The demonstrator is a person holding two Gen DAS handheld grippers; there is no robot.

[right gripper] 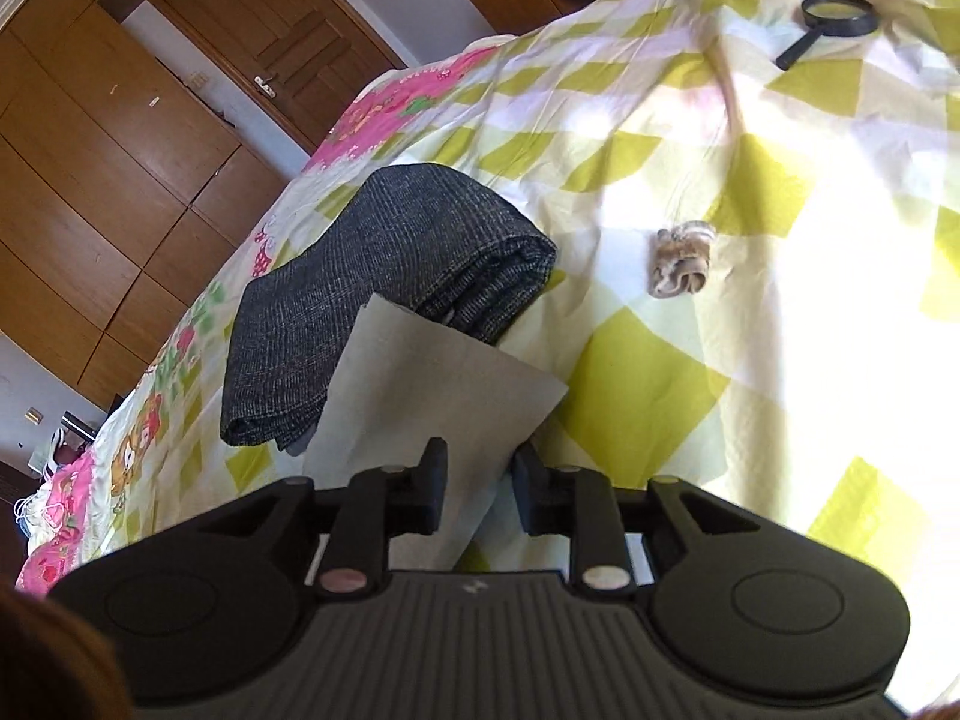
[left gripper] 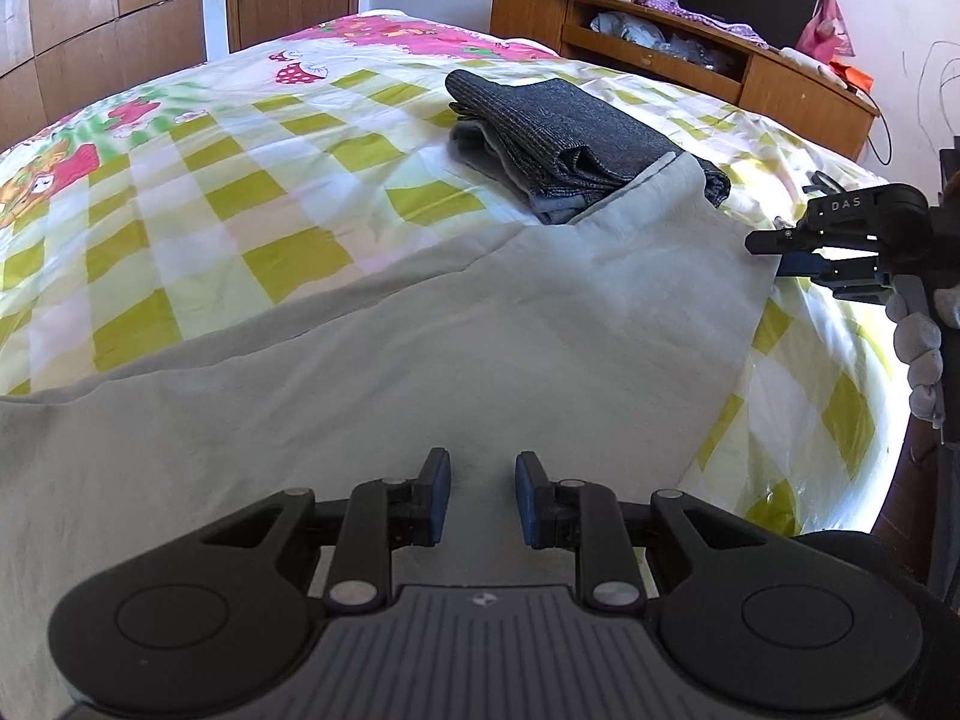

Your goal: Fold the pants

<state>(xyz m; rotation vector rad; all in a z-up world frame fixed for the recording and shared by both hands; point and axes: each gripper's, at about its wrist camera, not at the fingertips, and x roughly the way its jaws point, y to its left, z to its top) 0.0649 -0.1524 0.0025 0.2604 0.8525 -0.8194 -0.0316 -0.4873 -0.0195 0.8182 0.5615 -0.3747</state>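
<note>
I am holding my left gripper (left gripper: pixel 478 495) over the pale grey pants (left gripper: pixel 360 372) spread across the checked bedspread (left gripper: pixel 180 192), its jaws standing narrowly apart with nothing pinched. Beyond them a folded dark garment (left gripper: pixel 564 132) is lying under the pants' far corner. My right gripper (right gripper: pixel 478 489) is hovering at that corner, jaws slightly parted, fabric between them but unpressed.

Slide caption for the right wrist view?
Right gripper open around the grey pants corner, beside folded dark pants on checked bedspread.
</note>
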